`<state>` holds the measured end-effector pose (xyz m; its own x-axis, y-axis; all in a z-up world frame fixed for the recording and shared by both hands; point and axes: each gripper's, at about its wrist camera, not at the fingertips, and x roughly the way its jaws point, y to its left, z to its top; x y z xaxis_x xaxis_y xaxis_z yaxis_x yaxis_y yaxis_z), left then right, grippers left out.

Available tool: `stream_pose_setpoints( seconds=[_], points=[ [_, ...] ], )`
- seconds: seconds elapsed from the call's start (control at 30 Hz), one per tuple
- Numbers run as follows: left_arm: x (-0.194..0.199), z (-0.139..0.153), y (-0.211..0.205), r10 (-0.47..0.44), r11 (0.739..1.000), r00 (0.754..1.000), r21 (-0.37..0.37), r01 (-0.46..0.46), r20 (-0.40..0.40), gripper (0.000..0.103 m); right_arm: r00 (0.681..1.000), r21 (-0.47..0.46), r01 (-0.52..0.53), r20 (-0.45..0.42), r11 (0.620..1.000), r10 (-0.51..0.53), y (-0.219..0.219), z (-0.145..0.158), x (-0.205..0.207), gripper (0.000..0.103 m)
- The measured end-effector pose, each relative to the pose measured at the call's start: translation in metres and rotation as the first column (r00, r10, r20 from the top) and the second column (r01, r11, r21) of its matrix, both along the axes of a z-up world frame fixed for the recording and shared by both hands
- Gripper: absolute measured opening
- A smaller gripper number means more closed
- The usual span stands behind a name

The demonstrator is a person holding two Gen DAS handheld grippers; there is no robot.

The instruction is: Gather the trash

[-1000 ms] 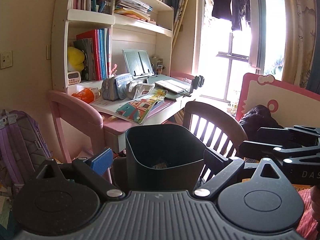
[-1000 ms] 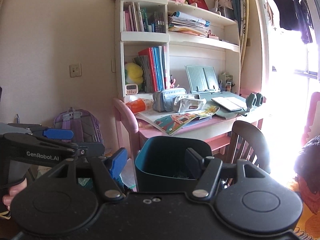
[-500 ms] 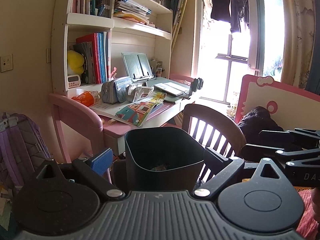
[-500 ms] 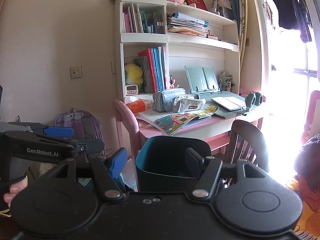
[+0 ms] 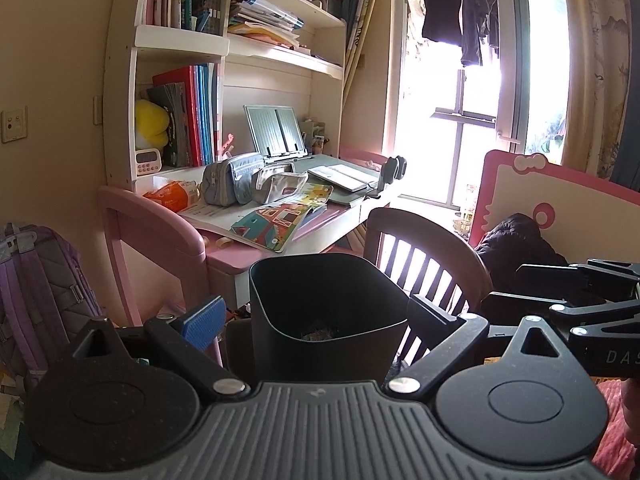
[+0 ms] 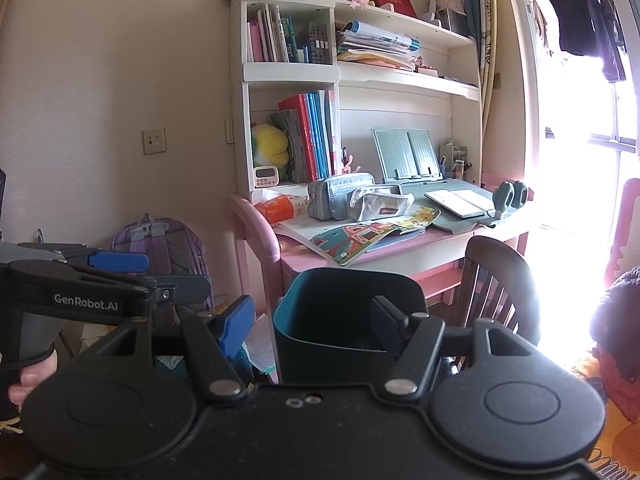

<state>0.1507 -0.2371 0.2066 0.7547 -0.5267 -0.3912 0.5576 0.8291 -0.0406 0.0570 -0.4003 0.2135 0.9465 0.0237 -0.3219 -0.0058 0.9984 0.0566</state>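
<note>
**Both claws hovering released in front of the bin**

I am holding my left gripper (image 5: 312,316) and my right gripper (image 6: 314,320) side by side, both with jaws spread and nothing between the pads. The dark, open-topped plastic waste bin (image 5: 328,312) is standing on the floor just beyond both sets of fingertips, in front of the pink-edged wooden desk (image 5: 168,224) and left of the dark slatted wooden chair (image 5: 424,256). A little crumpled litter is lying at the bottom of the bin.

I am judging this as the search for the next scrap. To do it well, I am thinking of scanning the floor to the left, near the purple padded backpack (image 6: 168,248), where pale paper-like bits seem to be lying, though I cannot tell what they are. Whichever piece I choose, I should be coming down over it with the jaws wide, closing on its bulk rather than an edge, and keeping clear of the bin's rim so it does not tip. Books and pouches on the desk are not trash, in my view.
</note>
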Motion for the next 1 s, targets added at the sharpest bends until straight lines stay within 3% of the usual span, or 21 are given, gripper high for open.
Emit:
stream_pose_setpoints(
  seconds=[1.0],
  points=[
    [-0.0013, -0.0064, 0.0021, 0.027, 0.999, 1.0, -0.028, -0.027, 0.0, 0.098, 1.0, 0.023, -0.024, -0.006, 0.999, 0.024, -0.0031, -0.0055, -0.0004, 0.064]
  ],
)
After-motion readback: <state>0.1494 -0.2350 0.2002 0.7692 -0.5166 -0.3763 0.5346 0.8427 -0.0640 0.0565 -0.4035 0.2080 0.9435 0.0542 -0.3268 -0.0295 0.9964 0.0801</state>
